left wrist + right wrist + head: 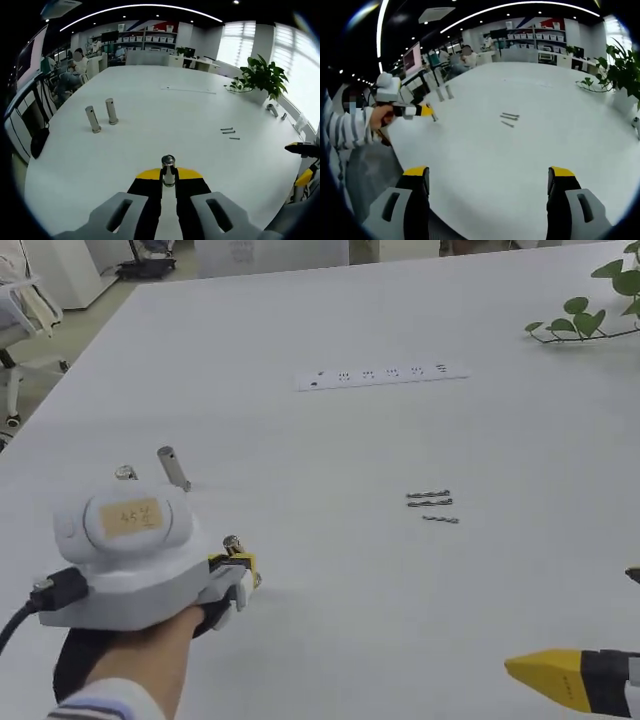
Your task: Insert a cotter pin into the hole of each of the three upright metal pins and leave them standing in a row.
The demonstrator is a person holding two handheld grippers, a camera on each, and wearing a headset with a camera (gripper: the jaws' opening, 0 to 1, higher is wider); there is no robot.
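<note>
Left claw (pixel 169 176) is clamped on an upright metal pin (pixel 168 163) at the near left of the surface (pixel 330 580), right claw (pixel 489 172) gaping (holding nothing), so a tilted release could topple it short of the two pins (pixel 111 111) standing beyond, cotter pins (pixel 430 502) lying mid-right.

Three metal pins (pixel 93 119) (pixel 111 111) (pixel 168 170), three cotter pins (pixel 429 495) (pixel 430 503) (pixel 440 519), one power strip (pixel 382 376).

I see a wide white worktop (pixel 330 570) in an open office — shelves (pixel 145 36) along the far wall, bright windows (pixel 239 40) and a potted plant (pixel 264 76) at right, a curved ceiling light strip (pixel 140 6).
</note>
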